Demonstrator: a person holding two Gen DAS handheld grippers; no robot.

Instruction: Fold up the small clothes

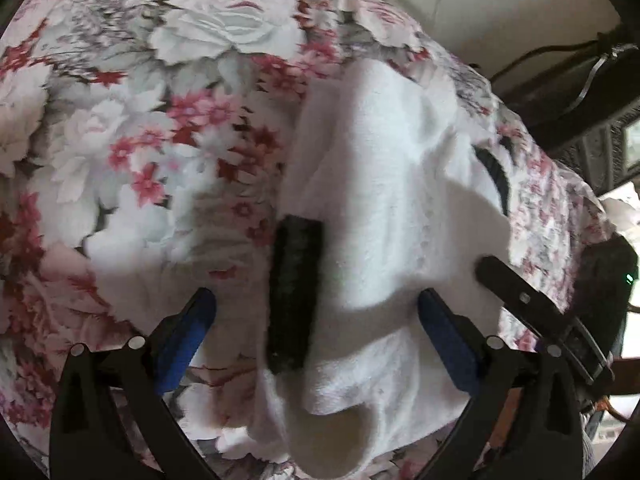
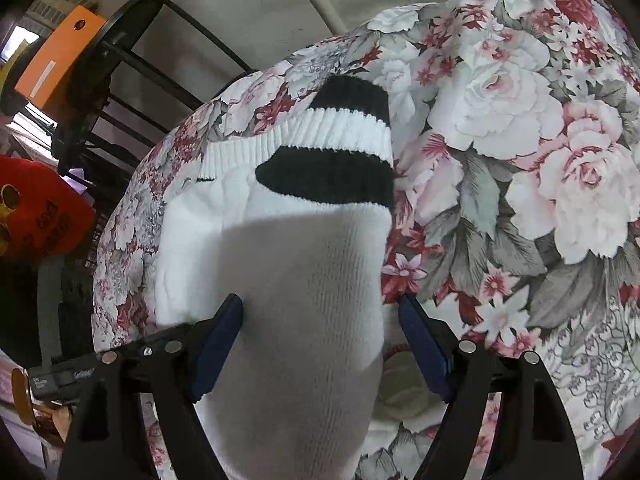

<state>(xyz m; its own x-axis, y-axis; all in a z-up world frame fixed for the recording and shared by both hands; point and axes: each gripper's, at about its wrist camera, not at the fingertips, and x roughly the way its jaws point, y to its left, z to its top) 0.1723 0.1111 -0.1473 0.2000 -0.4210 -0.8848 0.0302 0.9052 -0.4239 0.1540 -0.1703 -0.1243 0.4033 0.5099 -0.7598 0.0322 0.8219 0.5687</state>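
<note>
A small white knitted sweater with black stripes (image 1: 380, 200) lies on the flowered sheet (image 1: 120, 140). In the left wrist view my left gripper (image 1: 318, 312) is open, its blue pads either side of a folded white part with a black band (image 1: 294, 292). In the right wrist view the sweater (image 2: 288, 280) lies with its black and white ribbed cuff (image 2: 344, 140) at the far end. My right gripper (image 2: 320, 320) is open, its blue pads astride a white sleeve-like part. The other gripper's black finger (image 1: 532, 304) shows at right in the left wrist view.
The flowered sheet (image 2: 520, 160) covers the whole work surface and drops off at its edges. Beyond it stand a black round rack (image 2: 120, 52), an orange folder (image 2: 56, 56) and a red object (image 2: 40, 216). Dark furniture (image 1: 580, 92) stands at the right.
</note>
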